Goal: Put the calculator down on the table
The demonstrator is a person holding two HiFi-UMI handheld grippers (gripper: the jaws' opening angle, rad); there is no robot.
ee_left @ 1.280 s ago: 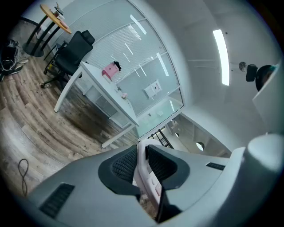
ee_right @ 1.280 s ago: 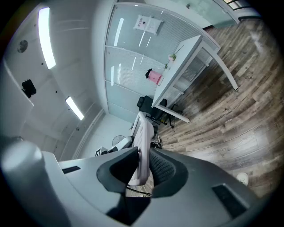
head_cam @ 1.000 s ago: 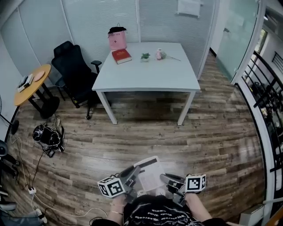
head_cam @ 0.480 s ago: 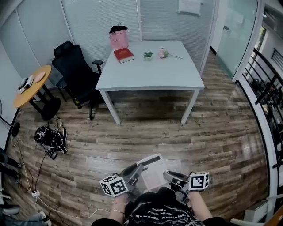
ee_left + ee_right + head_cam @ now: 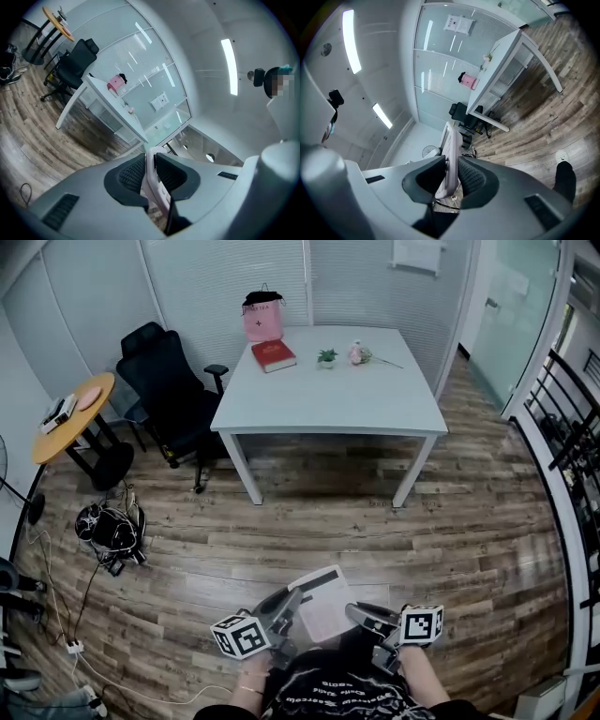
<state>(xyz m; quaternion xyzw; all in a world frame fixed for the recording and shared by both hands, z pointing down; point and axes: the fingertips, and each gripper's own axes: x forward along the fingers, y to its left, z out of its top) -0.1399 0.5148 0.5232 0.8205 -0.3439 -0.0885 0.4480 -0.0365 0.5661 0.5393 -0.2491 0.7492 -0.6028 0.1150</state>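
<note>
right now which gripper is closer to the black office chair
Left. The black office chair stands far ahead and to the left, beside the white table. The left gripper grips the calculator on the chair's side; the right gripper grips its opposite edge.

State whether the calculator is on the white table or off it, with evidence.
Off it: left gripper and right gripper clamp the calculator over the floor, short of the table.

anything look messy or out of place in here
On the floor at the left, a black bag lies slumped, with loose cables trailing across the boards beside it. Nothing looks spilled or broken, and the white table is tidy.
</note>
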